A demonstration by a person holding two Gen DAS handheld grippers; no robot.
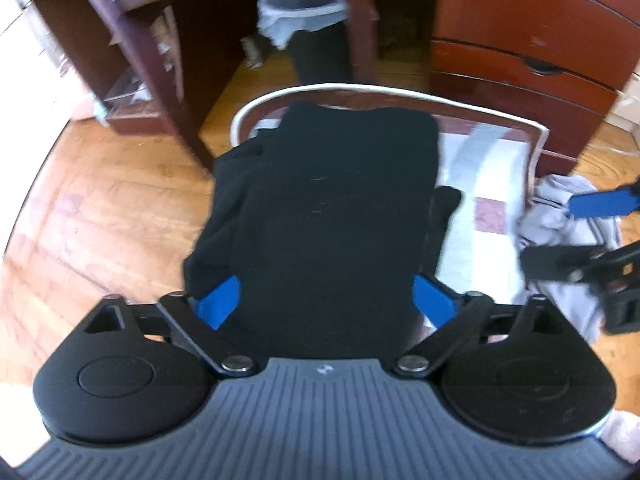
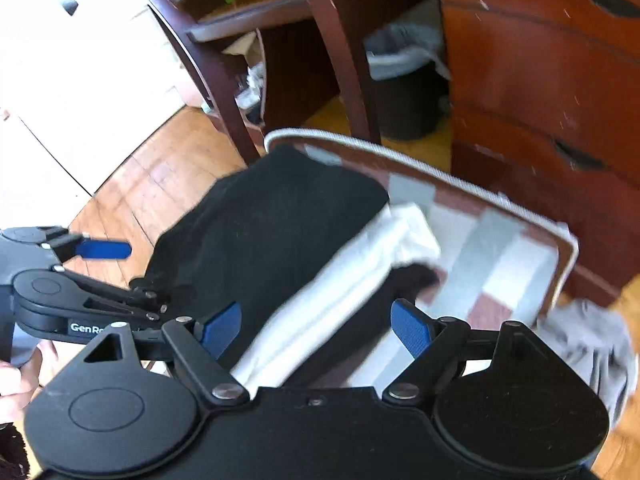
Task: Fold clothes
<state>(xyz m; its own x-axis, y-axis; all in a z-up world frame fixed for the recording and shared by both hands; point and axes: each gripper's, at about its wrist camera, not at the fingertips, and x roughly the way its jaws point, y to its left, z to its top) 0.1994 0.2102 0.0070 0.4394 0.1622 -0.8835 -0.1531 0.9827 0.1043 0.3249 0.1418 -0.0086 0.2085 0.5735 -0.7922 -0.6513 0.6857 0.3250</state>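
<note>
The black garment (image 1: 320, 200) fills the mat's (image 1: 488, 152) middle; bare mat lies open at 2 o'clock. A desk leg (image 1: 160, 80) at 10, the drawers (image 1: 532, 40) at 1 and a bin (image 1: 312, 28) at 12 crowd the far edge.

We see both views smeared by motion blur, so the weave and edges of the black garment (image 1: 320, 200) are lost, and its near end at 6 o'clock is hidden behind the left gripper (image 1: 326, 300) body. In the right wrist view the white cloth (image 2: 340, 292) vanishes under the right gripper (image 2: 316, 328) housing. The grey garment (image 2: 592, 344) at 3 o'clock is blurred and partly covered.
</note>
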